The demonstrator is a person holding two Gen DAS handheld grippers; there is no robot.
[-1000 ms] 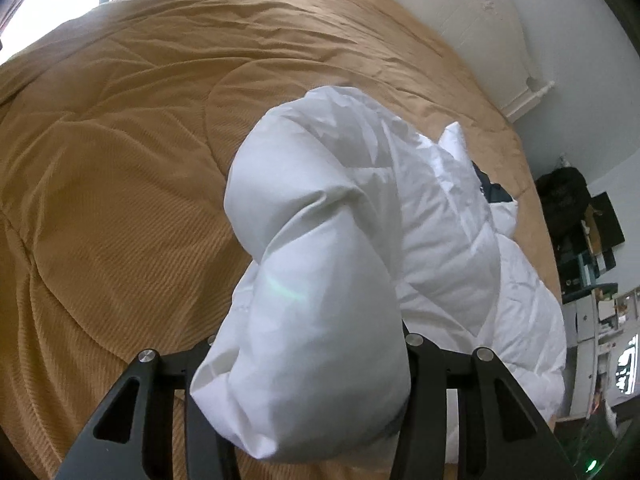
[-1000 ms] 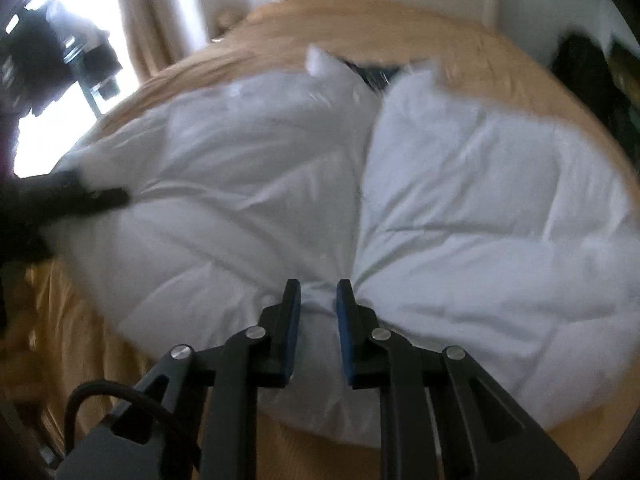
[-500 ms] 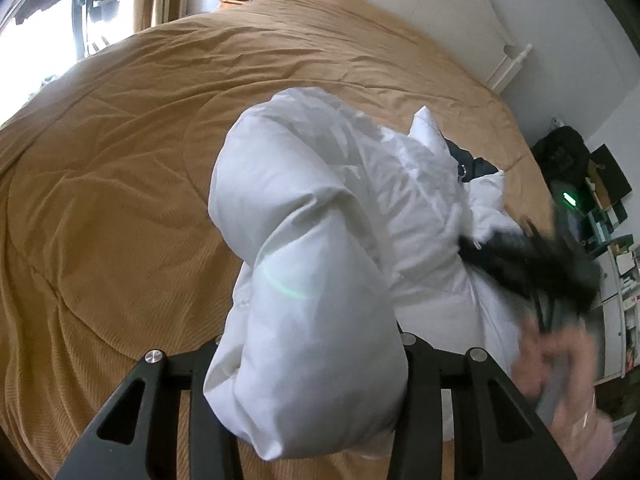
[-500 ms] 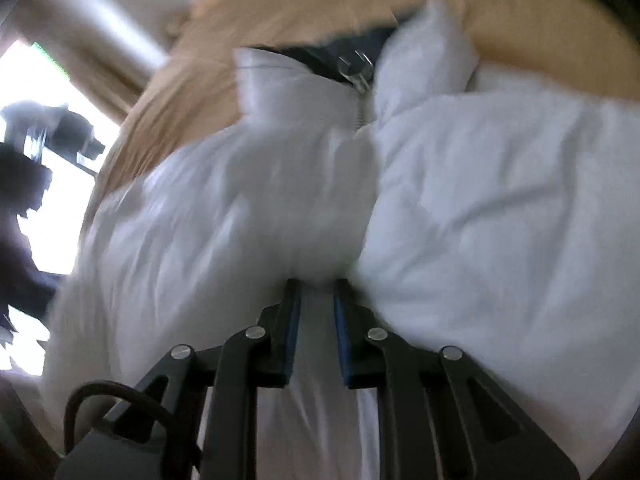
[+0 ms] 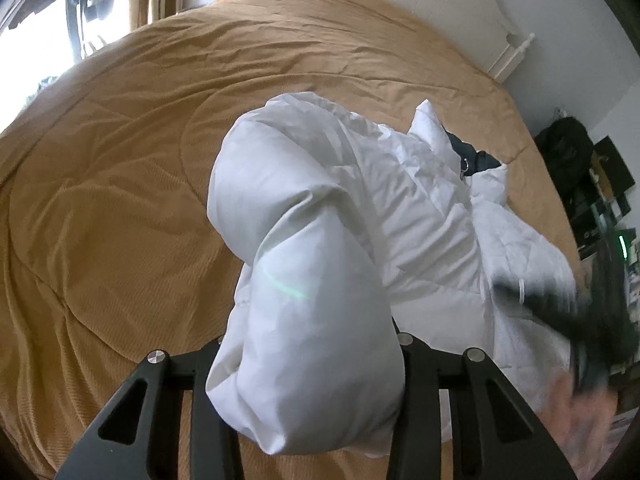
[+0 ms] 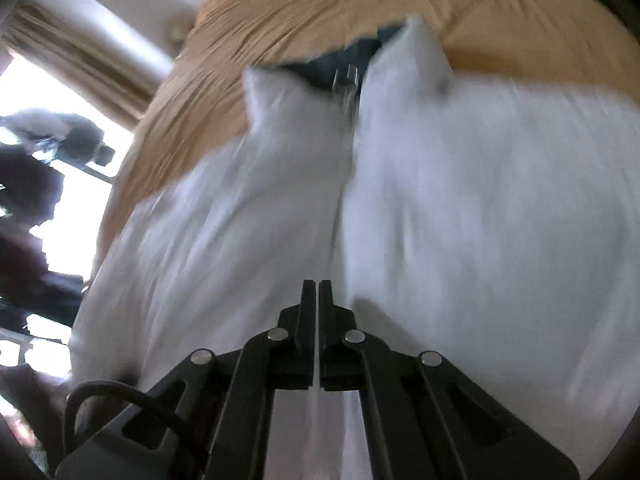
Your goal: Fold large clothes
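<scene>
A white puffy jacket [image 5: 432, 216] lies front up on a tan bed cover, its dark-lined collar [image 5: 472, 156] toward the headboard. One thick sleeve [image 5: 304, 280] bulges up between the fingers of my left gripper [image 5: 306, 344], whose jaws are closing and pressing on it; their tips are hidden by the padding. In the right wrist view the jacket [image 6: 480, 208] fills the frame, blurred, with its zipper pull [image 6: 346, 80] at the collar. My right gripper [image 6: 318, 286] is shut just over the zipper line, with nothing seen between its fingers. It also shows as a dark blur [image 5: 560, 312].
The tan bed cover [image 5: 120, 200] spreads far to the left and back. A white headboard [image 5: 440, 8] stands against the wall. A bright window [image 5: 36, 52] with curtains is at the left. A dark bag [image 5: 564, 148] and shelves stand beyond the bed's right side.
My right gripper's small gap has shut and it has swept across the jacket front, the collar now nearer. The left gripper rolled and rose a little, still holding the sleeve.
</scene>
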